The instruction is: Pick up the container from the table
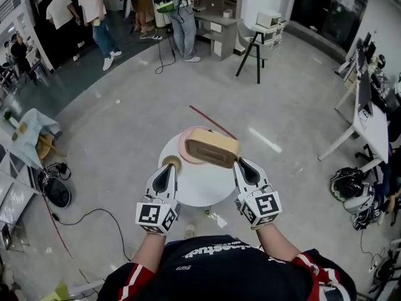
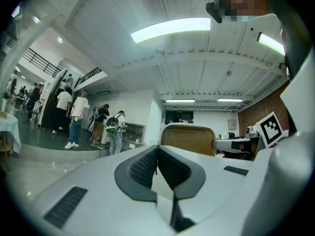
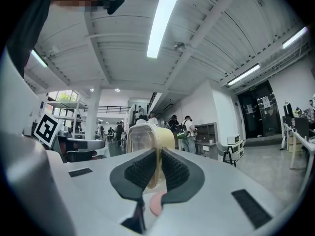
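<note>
The container (image 1: 213,148), a tan rectangular tub with a clear side, hangs tilted above the round white table (image 1: 200,190), over a pink plate (image 1: 183,144). My right gripper (image 1: 240,162) is shut on its near right wall. In the right gripper view the container (image 3: 147,134) stands on edge, its wall pinched in my right gripper (image 3: 158,156). My left gripper (image 1: 168,169) hovers over the table's left part, shut and empty, beside a small tan round thing (image 1: 171,162). In the left gripper view the left gripper (image 2: 157,162) has its pads touching, and the container (image 2: 188,139) shows beyond them.
A red stick (image 1: 213,121) lies on the floor behind the table. A black stool (image 1: 254,46) and several standing people (image 1: 178,11) are farther back. A white desk (image 1: 369,121) and a helmet (image 1: 346,184) are at the right; cables (image 1: 94,215) trail at the left.
</note>
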`<state>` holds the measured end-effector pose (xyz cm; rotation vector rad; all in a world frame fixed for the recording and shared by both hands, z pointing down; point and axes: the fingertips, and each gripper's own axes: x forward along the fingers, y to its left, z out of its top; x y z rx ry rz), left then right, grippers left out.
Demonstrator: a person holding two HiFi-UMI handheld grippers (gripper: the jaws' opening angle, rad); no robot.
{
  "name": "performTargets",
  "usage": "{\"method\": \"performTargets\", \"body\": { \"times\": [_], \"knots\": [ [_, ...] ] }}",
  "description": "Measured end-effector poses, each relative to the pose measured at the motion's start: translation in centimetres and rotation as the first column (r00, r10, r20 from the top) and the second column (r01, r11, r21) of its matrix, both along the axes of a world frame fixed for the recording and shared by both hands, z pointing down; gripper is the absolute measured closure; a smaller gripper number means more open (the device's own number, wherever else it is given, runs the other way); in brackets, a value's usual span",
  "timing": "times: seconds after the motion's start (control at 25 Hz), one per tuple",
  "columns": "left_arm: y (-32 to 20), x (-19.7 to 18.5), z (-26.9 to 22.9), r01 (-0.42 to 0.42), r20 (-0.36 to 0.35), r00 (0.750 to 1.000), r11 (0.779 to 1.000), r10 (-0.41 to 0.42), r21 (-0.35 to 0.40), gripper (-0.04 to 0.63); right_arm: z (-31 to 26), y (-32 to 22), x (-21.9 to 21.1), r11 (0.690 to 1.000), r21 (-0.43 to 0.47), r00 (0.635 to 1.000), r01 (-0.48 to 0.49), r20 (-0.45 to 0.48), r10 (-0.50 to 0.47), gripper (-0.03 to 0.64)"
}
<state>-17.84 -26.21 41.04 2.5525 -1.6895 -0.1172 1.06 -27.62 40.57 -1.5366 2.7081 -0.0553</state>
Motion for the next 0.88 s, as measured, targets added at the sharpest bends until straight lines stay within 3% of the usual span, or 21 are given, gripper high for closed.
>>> {"method": "performTargets", "body": {
  "times": [0.88],
  "knots": [
    [0.29,0.36,0.03,-0.024,-0.009,1.000,1.000,0.024,0.008,0.572,-0.36,0.12,0.26,1.000,-0.004,1.000,-0.008,0.028,0.008,0.569]
  ]
}}
